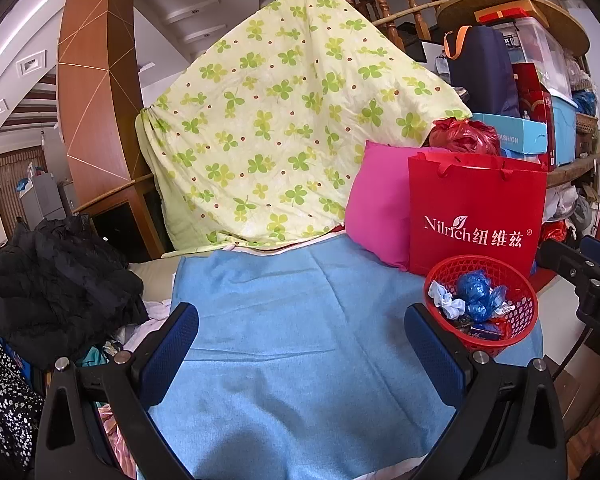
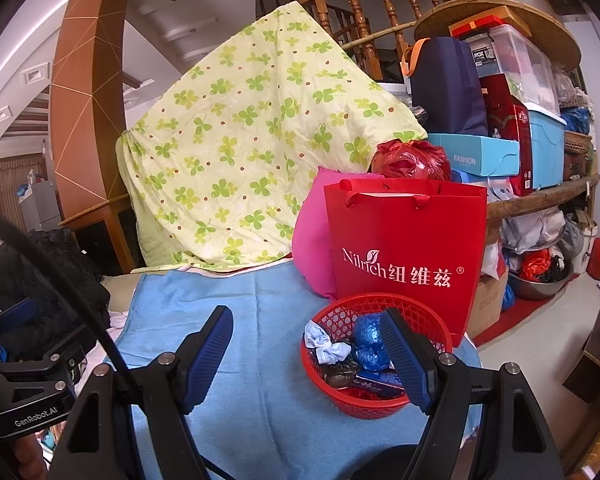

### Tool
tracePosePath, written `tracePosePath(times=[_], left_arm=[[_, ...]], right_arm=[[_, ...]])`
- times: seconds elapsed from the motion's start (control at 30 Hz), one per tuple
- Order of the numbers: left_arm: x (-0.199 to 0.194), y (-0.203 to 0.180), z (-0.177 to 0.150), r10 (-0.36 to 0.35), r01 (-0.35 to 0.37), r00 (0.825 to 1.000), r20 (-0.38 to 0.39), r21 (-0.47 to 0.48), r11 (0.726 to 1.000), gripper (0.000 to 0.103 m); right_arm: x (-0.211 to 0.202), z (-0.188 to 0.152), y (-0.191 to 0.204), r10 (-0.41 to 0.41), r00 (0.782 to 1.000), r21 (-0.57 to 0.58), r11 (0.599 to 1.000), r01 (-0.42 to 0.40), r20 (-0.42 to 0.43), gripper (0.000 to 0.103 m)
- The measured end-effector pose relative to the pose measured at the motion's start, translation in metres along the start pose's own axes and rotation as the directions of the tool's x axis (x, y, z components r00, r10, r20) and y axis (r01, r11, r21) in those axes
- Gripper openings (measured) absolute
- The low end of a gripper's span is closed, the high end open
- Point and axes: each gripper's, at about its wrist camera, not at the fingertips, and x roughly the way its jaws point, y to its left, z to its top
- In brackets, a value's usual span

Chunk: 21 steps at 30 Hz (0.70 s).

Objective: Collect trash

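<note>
The trash [image 2: 356, 350] already lies in the red basket [image 2: 424, 316]: crumpled blue wrappers, a white scrap, a dark lump and a flat blue packet, heaped with no clear long axis. The basket stands on the blue cloth [image 2: 260, 320], just in front of the red bag [image 2: 404, 240], with the pink cushion [image 2: 312, 248] beside that bag and the clover quilt [image 2: 236, 140] behind. No loose trash shows on the cloth, so collecting looks close to done. The right tool [image 2: 308, 356] is the nearer one: its right finger overlaps the basket's rim in view, and the basket sits ahead and slightly right of it. The left tool [image 1: 300, 344] sees the basket [image 1: 516, 280] off to its right. Both tools tip gently downward over the cloth, jaws spread wide and empty.
</note>
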Motion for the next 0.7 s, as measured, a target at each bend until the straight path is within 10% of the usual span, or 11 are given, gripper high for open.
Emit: tracePosePath(times=[0.7], left_arm=[[-0.0007,0.0042,-0.0009,-0.004,0.004,1.000,-0.002,0.002,1.000,0.102]], right_arm=[[0.0004,-0.0021,-0.0022,0.003,1.000,0.002,1.000,-0.003,0.002,0.079]])
